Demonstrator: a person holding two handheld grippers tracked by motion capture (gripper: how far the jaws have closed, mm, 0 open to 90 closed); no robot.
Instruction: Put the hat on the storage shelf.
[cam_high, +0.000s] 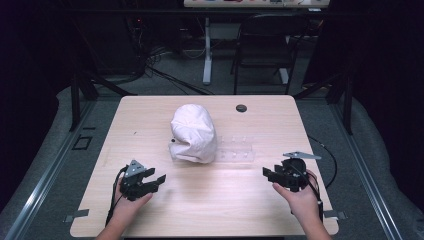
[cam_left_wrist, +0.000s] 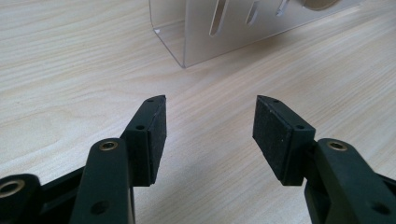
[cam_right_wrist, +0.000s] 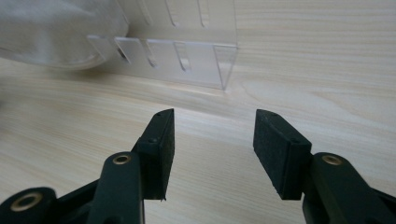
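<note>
From the high view we see a light wooden table (cam_high: 150, 220) carrying two things near its middle: a white cloth bag (cam_high: 192, 134), bulging and rounded, and a clear plastic rack (cam_high: 235, 150) with slots cut in its wall. The bag sits slightly toward the far edge and left of the table's centre line; the rack lies just beside it on the right, touching or nearly touching its lower side. A small dark round grommet (cam_high: 241, 108) is set in the tabletop close to the far edge, well apart from both.

The left gripper (cam_high: 156, 181) rests near the table's near-left corner, held in the person's left hand (cam_high: 125, 207). In the left gripper view its jaws stand released, with bare wood between the pads (cam_left_wrist: 159, 135), and a corner of the rack (cam_left_wrist: 201, 32) lies ahead, apart from the fingertips.

The right gripper (cam_high: 267, 174) sits near the near-right corner, in the person's right hand (cam_high: 300, 200), its grey plate uppermost. In the right gripper view its jaws also stand released, nothing between the pads (cam_right_wrist: 275, 149); the rack (cam_right_wrist: 187, 56) lies ahead with the bag (cam_right_wrist: 56, 37) behind its left part.

Both grippers point toward the middle of the table, and neither touches the rack or the bag.
</note>
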